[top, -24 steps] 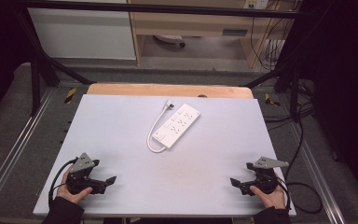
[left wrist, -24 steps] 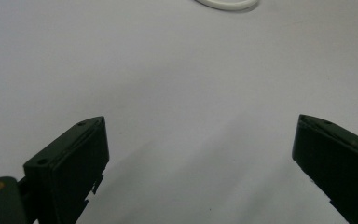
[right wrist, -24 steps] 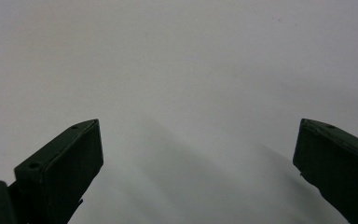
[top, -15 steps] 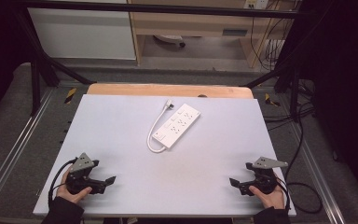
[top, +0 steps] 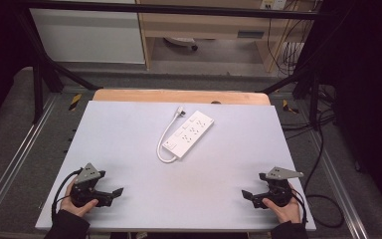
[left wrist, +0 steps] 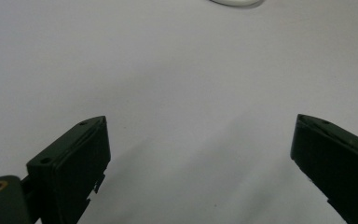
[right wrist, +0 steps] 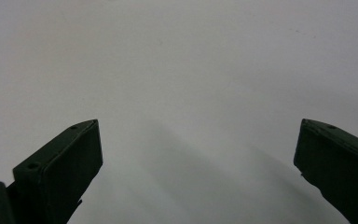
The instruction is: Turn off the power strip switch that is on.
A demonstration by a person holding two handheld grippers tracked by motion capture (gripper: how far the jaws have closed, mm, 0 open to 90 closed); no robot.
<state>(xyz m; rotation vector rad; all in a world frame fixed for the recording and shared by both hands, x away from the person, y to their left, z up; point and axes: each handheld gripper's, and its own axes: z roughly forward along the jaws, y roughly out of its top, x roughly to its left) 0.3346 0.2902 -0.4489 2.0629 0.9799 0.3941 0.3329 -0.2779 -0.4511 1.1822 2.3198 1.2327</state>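
One white power strip point(top: 189, 134) with its looped cord point(top: 165, 141) lies on the pale table point(top: 129, 129), toward the far edge; two grippers sit well nearer than the strip, left gripper point(top: 115, 191) and right gripper point(top: 246, 194), each with jaws spread wide, holding nothing.

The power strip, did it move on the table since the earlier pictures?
No. The power strip lies at the same spot and the same slant near the table's far wooden edge, cord looped at its left.
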